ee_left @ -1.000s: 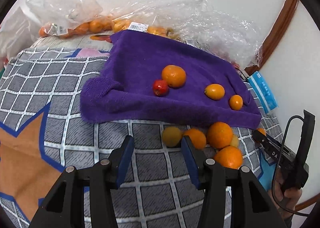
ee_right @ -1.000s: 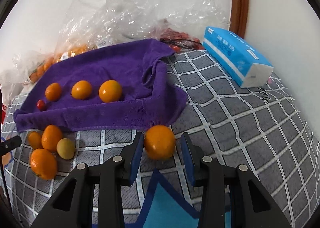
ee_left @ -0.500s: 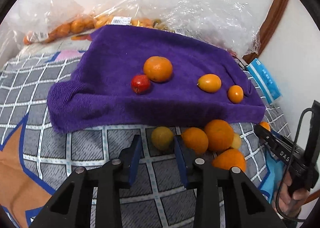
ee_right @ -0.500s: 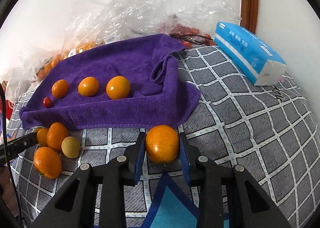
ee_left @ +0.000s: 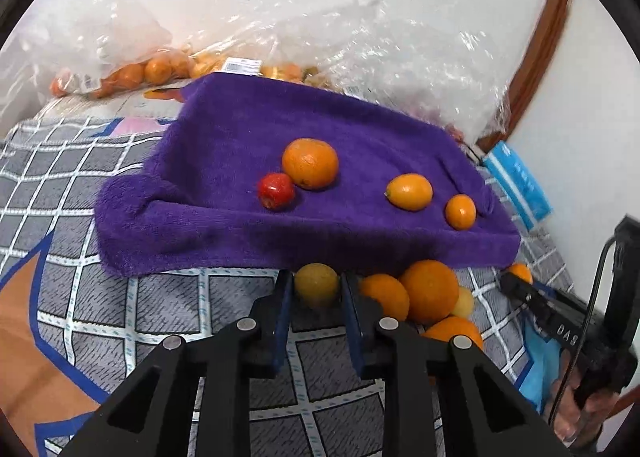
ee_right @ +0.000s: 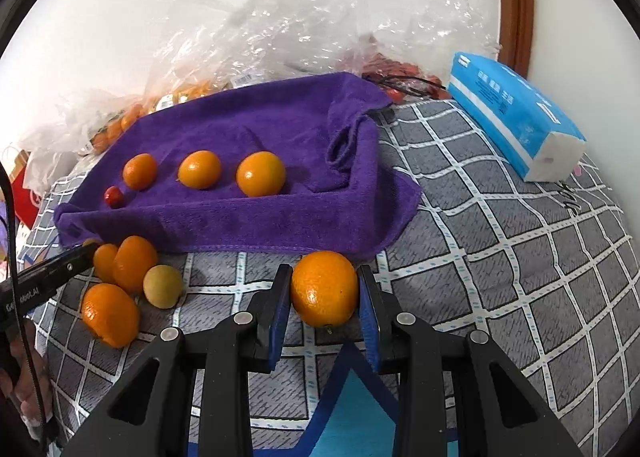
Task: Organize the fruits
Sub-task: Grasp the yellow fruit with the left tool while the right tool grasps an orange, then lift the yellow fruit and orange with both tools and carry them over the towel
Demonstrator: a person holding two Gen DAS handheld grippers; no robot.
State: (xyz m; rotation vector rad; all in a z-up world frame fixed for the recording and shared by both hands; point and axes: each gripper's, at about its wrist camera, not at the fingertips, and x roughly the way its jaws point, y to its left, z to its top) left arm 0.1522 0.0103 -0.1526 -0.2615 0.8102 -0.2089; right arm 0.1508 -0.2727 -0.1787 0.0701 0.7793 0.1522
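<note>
Left wrist view — left tongs (ee_left: 316,289) pinching yellowish fruit (ee_left: 316,284), right tongs (ee_right: 324,293) clamped on orange (ee_right: 324,288)

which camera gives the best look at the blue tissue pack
The right wrist view: the blue tissue pack lies whole and sharp on the checked cover, right of the purple towel. The left wrist view catches only a blurred sliver beyond the towel's corner.

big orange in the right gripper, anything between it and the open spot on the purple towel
Nothing visible does. The large round orange sits clamped in the right gripper just before the purple terry towel's front edge; only bare checked quilt lies between them.
</note>
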